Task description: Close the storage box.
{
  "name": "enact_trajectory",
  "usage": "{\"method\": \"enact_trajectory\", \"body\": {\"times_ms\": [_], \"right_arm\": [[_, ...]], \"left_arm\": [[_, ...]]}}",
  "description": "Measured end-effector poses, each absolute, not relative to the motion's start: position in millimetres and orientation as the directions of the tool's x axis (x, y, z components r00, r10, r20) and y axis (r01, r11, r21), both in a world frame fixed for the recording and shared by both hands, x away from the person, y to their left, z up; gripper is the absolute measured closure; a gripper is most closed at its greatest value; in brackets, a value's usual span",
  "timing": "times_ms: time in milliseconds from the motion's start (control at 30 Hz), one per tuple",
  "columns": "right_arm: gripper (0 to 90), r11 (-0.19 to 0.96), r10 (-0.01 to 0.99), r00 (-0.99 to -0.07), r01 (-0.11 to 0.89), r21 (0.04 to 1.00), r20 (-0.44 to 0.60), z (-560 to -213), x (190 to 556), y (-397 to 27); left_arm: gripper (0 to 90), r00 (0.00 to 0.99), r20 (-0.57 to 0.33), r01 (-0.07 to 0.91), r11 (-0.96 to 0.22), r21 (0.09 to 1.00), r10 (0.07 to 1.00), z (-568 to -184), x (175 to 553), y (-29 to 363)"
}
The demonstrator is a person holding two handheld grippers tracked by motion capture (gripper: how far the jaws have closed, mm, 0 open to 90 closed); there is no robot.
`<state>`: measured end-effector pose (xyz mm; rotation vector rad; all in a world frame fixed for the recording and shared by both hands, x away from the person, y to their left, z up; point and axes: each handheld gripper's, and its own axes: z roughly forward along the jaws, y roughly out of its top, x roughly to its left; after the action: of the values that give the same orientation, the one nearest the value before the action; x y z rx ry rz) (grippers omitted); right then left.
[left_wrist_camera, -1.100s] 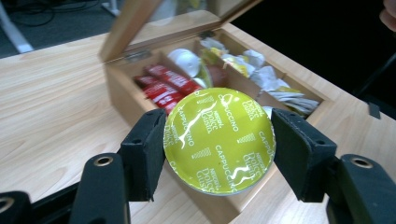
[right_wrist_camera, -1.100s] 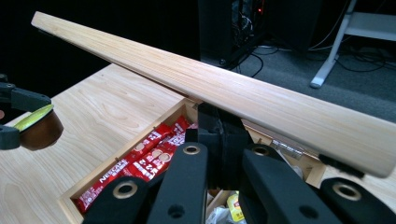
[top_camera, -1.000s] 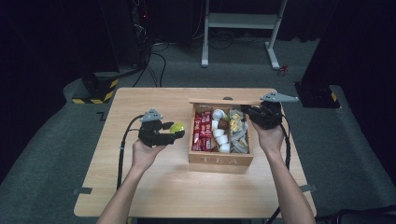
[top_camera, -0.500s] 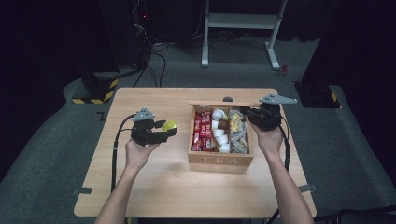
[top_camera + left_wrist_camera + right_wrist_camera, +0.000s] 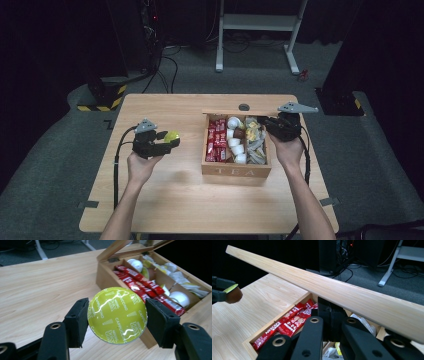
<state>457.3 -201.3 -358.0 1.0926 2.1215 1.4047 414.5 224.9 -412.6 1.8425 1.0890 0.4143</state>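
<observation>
Left claw (image 5: 167,142), pinching my green capsule (image 5: 117,315), has slid left, away from the tea box (image 5: 235,170) — extraction done; right claw (image 5: 329,312), pressed together, props the lid (image 5: 342,293).

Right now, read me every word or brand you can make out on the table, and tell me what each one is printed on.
"TEA": front wall of the wooden box.
"NESCAFÉ Dolce Gusto" and "CAPPUCCINO", repeated: green foil lid of the coffee pod clamped in the left claw.
"NESCAFÉ": red sachets in the box's left compartment; their smaller print is too blurred to read.
Pale wrappers in the far compartment: nothing legible.
</observation>
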Motion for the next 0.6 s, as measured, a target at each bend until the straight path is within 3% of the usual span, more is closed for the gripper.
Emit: {"method": "enact_trajectory", "body": {"times_ms": [600], "right_arm": [[90.0,0.208,0.769,-0.630,0.399,0.893,0.103,-359.4,455.6,-201.2]], "left_arm": [[38.6,0.458,-0.139,0.553,-0.159,0.818,0.878,-450.5,416.3,242.2]]}}
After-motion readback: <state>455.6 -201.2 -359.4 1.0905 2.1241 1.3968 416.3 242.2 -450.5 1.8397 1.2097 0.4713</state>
